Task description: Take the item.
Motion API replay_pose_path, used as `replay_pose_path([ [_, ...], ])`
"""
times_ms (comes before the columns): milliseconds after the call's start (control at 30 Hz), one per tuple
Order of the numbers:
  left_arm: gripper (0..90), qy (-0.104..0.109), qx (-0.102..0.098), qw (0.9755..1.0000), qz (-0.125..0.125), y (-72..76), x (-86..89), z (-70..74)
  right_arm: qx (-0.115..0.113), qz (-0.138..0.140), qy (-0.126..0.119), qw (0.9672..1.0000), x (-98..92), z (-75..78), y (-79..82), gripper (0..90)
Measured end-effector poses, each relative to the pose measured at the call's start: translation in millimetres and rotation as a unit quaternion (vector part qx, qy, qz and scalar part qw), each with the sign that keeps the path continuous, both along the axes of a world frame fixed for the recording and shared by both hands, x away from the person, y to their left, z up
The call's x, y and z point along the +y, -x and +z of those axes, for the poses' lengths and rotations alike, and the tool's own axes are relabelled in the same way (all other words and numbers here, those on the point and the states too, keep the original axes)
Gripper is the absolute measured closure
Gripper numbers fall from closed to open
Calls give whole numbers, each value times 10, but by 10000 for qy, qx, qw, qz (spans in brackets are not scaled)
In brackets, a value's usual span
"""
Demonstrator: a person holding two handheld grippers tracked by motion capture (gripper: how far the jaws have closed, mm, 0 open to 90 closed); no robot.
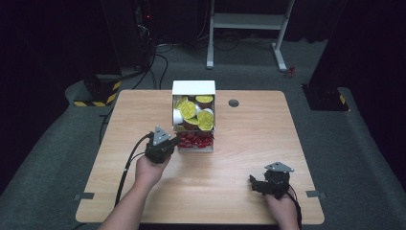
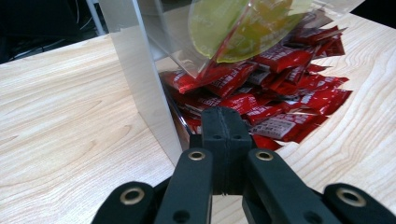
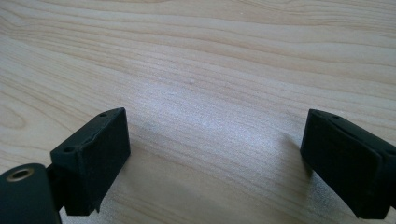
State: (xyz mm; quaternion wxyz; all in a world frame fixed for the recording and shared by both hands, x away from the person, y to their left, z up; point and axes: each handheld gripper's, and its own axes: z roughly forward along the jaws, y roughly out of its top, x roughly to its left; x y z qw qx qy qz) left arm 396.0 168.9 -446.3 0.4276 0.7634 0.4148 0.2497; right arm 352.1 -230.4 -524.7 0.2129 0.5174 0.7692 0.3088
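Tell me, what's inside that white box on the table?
The white box holds yellow-lidded cups in its upper part and red packets piled at the bottom opening. How deep either pile goes is hidden by the top layers.

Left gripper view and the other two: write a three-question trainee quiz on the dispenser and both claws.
1. True or false: the left claw is shut at the red sachets in the bottom tray of the white and clear plastic dispenser box.
2. The right claw is: A open over bare wooden table; B shut on a sachet; C inside the box.
3. What fills the box's upper bin?

Key: 1 true. 2 A. 3 round cups with yellow-green lids.
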Motion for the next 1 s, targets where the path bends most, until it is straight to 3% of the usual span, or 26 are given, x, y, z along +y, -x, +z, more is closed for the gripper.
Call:
replay_pose_path([
  [500, 900, 290, -97, 9995, -42, 305, 156, 19, 3, 6, -5, 10000, 1, 0, 2, 80],
  [733, 897, 191, -116, 9997, 57, 379, 213, -7, 3, -17, -10, 10000, 5, -1, 5, 80],
  [833, 770, 150, -119, 9998, 5, 363, 190, 0, 8, -14, -11, 10000, 5, -1, 5, 80],
  [1000, 581, -144, -232, 9996, 65, 324, 56, -1, 5, -7, -6, 10000, 4, -1, 4, 80],
])
